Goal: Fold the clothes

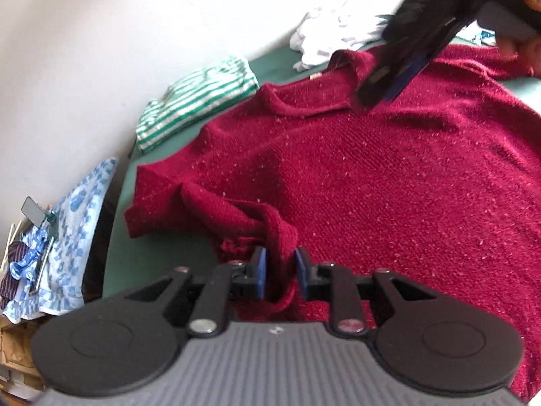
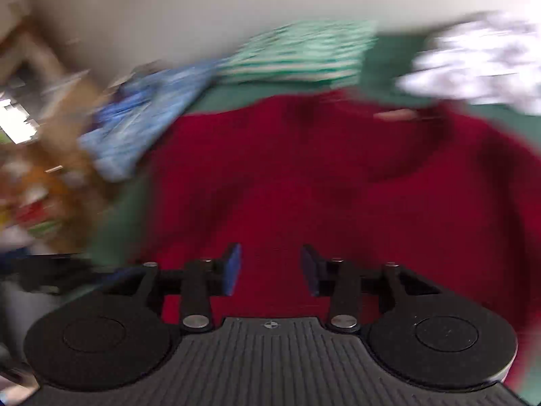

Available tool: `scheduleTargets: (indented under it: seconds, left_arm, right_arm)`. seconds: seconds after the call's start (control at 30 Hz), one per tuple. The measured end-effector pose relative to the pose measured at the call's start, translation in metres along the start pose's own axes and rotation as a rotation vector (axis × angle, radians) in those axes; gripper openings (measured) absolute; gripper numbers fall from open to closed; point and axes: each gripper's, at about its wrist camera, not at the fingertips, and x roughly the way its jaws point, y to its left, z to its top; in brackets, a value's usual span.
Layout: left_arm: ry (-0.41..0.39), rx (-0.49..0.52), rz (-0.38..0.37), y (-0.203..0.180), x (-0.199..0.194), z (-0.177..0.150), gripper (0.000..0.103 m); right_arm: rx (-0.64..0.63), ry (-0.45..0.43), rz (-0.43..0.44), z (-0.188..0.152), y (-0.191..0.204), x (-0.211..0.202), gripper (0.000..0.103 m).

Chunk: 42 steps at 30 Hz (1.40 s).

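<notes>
red knit from the sleeve [image 1: 270,233] is pinched between the narrow blue pads of the left gripper [image 1: 280,272], near the left edge of the green bed surface [image 1: 152,250]. the red sweater [image 1: 389,186] is spread flat across that surface, neck toward the wall, with a folded green-striped garment [image 1: 199,101] and a white heap [image 1: 334,34] near the far edge. the right gripper [image 2: 270,267] is seen in its own blurred view with jaws wide and nothing between them; in the left view it hangs over the collar [image 1: 304,105]. the sleeve fold appears to be in hand. next, the sleeve would likely need to be carried inward over the body and laid flat without bunching.
</notes>
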Motion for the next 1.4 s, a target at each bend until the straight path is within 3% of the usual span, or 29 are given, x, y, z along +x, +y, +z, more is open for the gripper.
scheduleTargets:
  seconds: [0.13,0.3,0.33,0.37,0.43,0.53,0.6,0.7,0.73,0.8,0.83,0.87,0.93,1.03,1.1,1.2,1.33,1.4]
  left_arm:
    - [0.002,-0.024,-0.018,-0.006,0.000,-0.006,0.025]
    - [0.002,-0.042,-0.038,-0.012,0.002,-0.011,0.026]
    - [-0.001,-0.044,-0.047,-0.012,0.001,-0.012,0.026]
    - [-0.004,-0.043,-0.056,-0.012,-0.001,-0.013,0.026]
    - [-0.018,-0.040,-0.081,-0.011,-0.008,-0.015,0.031]
    - [-0.038,-0.038,-0.153,-0.007,-0.026,-0.019,0.034]
    - [-0.045,-0.025,-0.192,-0.008,-0.035,-0.024,0.043]
    - [-0.013,-0.009,-0.204,-0.013,-0.033,-0.035,0.039]
    - [0.012,-0.018,-0.207,-0.014,-0.028,-0.038,0.033]
    - [0.051,-0.038,-0.215,-0.014,-0.019,-0.039,0.012]
    - [0.054,-0.044,-0.218,-0.015,-0.017,-0.039,0.011]
    - [0.057,-0.051,-0.222,-0.015,-0.014,-0.039,0.011]
    - [0.054,-0.042,-0.222,-0.018,-0.012,-0.038,0.010]
    - [0.043,-0.011,-0.216,-0.021,-0.011,-0.038,0.012]
    - [0.039,0.005,-0.216,-0.019,-0.010,-0.039,0.020]
    - [0.045,0.014,-0.237,-0.013,-0.009,-0.037,0.021]
    - [0.035,0.036,-0.249,0.009,-0.010,-0.028,0.025]
    - [0.017,0.048,-0.229,0.025,-0.010,-0.021,0.032]
  right_arm:
    - [0.139,0.075,0.111,-0.004,0.020,0.032,0.042]
    - [0.193,0.127,0.032,-0.011,0.036,0.053,0.046]
    - [0.206,0.144,0.050,-0.010,0.034,0.059,0.044]
    - [0.214,0.162,0.078,-0.009,0.033,0.064,0.036]
    - [0.200,0.176,0.093,-0.009,0.037,0.068,0.010]
    - [0.151,0.115,0.059,0.004,0.039,0.059,0.010]
    - [0.138,0.047,0.031,0.012,0.032,0.039,0.010]
    - [0.106,-0.046,-0.032,0.023,0.022,0.011,0.010]
    - [0.086,-0.059,-0.085,0.023,0.018,0.008,0.011]
    - [0.068,-0.071,-0.196,0.020,0.007,0.009,0.016]
    - [0.062,-0.077,-0.251,0.019,0.002,0.010,0.024]
    - [0.078,-0.087,-0.280,0.016,-0.004,0.009,0.039]
    - [0.139,-0.115,-0.294,0.007,-0.016,0.001,0.049]
    - [0.203,-0.126,-0.266,-0.014,-0.024,-0.015,0.049]
    - [0.204,-0.097,-0.209,-0.030,-0.013,-0.014,0.049]
    - [0.032,-0.086,-0.183,-0.051,0.025,-0.003,0.048]
    - [-0.247,-0.097,-0.277,-0.066,0.069,0.024,0.057]
    - [-0.256,-0.082,-0.319,-0.064,0.066,0.035,0.045]
